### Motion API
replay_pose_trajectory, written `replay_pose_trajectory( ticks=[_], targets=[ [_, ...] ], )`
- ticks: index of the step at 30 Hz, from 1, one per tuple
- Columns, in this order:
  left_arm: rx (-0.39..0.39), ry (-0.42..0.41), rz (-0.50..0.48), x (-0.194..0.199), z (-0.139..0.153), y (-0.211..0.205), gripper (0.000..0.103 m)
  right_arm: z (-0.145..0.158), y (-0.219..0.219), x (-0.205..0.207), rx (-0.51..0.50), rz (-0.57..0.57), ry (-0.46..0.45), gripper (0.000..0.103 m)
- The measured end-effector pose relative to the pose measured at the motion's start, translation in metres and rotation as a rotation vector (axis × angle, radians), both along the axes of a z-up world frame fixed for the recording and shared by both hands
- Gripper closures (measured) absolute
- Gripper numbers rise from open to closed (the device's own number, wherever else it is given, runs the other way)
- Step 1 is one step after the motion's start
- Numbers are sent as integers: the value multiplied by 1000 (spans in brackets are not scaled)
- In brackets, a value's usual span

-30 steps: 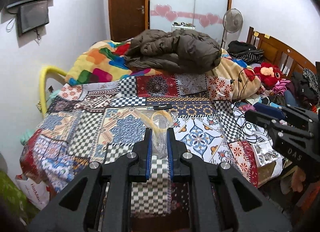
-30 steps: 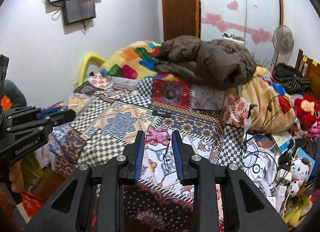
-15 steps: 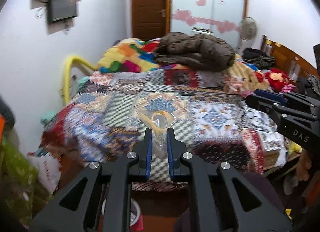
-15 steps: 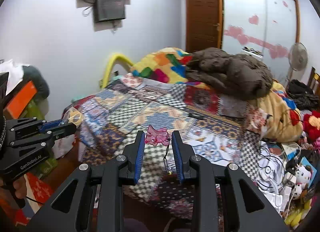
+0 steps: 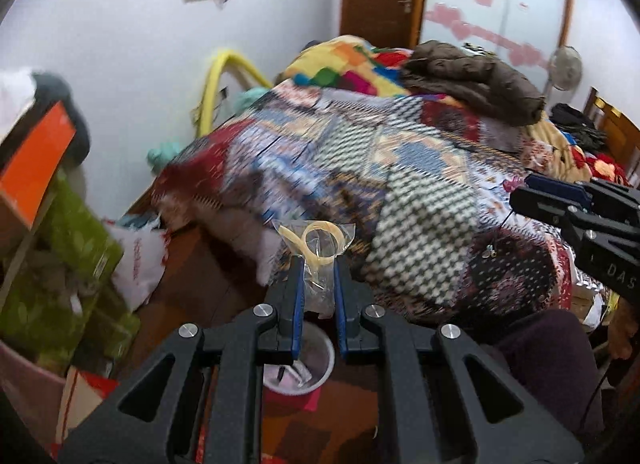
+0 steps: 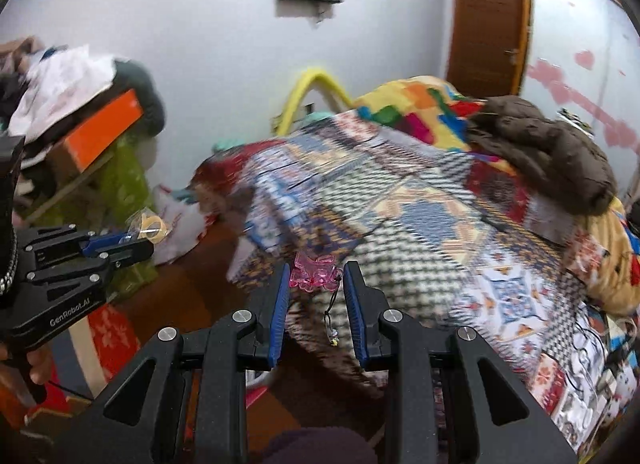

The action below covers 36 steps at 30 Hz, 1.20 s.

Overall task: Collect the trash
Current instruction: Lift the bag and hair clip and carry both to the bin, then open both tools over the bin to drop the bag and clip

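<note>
Left tool clamps a clear bag above a red cup at 6 o'clock; right tool pinches a pink charm over the bed

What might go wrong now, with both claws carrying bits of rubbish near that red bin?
The left claw pinches only the lower end of the clear bag, so it might slip out before reaching the red bin below. The pink charm in the right claw trails a cord that may snag on the quilt.
</note>
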<state>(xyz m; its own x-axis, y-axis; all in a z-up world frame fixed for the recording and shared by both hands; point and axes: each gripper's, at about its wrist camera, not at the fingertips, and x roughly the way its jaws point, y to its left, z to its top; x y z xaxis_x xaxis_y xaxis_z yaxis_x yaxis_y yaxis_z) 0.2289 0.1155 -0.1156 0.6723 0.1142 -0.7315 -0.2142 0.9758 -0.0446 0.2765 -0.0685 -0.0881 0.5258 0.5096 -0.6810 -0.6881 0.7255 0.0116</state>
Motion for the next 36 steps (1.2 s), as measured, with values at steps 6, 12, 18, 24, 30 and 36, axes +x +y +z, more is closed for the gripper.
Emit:
replay_pose_trajectory(
  ticks=[6, 12, 18, 24, 30, 36],
  targets=[
    [-19, 47, 50, -23, -24, 32, 91, -24, 48, -15, -30, 107, 62, 78],
    [-44, 109, 102, -30, -59, 54, 91, -50, 86, -22, -59, 180, 133, 78],
    [-94, 175, 148, -27, -94, 72, 91, -81, 119, -13, -94, 229, 257, 78],
    [-159, 242, 178, -15, -126, 87, 91, -105, 145, -5, -148, 275, 327, 77],
    [-203, 284, 172, 4, -145, 93, 91, -119, 152, 8, -171, 263, 380, 62],
    [-233, 301, 150, 22, -156, 92, 89, -118, 139, 25, -159, 211, 387, 57]
  ],
)
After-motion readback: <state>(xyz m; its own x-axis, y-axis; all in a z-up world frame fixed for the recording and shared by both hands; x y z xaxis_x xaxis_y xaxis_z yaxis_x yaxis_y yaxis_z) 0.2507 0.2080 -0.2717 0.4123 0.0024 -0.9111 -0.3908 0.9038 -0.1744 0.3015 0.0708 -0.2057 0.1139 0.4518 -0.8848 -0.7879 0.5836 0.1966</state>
